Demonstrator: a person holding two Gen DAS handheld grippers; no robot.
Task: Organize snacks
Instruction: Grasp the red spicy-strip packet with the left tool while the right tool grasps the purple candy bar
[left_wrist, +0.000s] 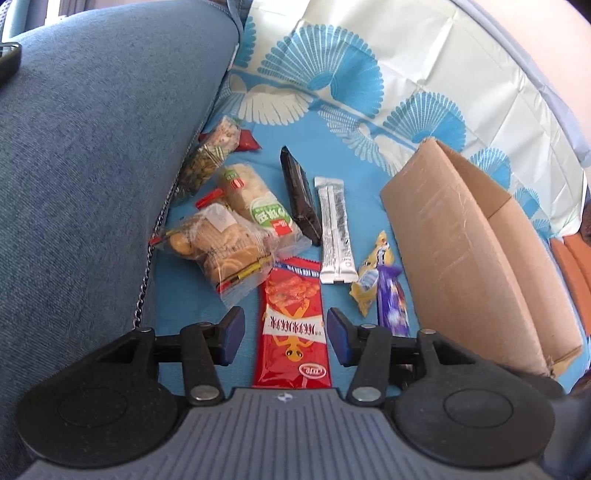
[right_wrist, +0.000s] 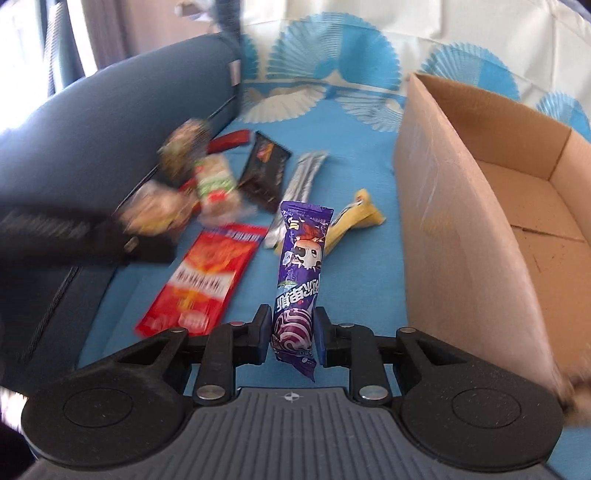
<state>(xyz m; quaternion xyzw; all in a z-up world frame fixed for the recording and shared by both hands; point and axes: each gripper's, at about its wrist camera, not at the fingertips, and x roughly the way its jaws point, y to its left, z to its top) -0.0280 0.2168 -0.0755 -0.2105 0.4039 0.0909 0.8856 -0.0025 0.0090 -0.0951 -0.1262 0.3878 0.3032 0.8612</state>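
Note:
Snack packets lie on a blue patterned cloth. My left gripper is open, its fingers on either side of a long red snack packet. My right gripper is shut on the lower end of a purple candy packet and holds it lifted, left of an open cardboard box. The purple packet also shows in the left wrist view, next to a yellow packet. The red packet lies flat in the right wrist view, with my left gripper blurred beside it.
Clear biscuit bags, a green-labelled bag, a nut bag, a black bar and silver sachets lie left of the box. A blue sofa cushion borders the left.

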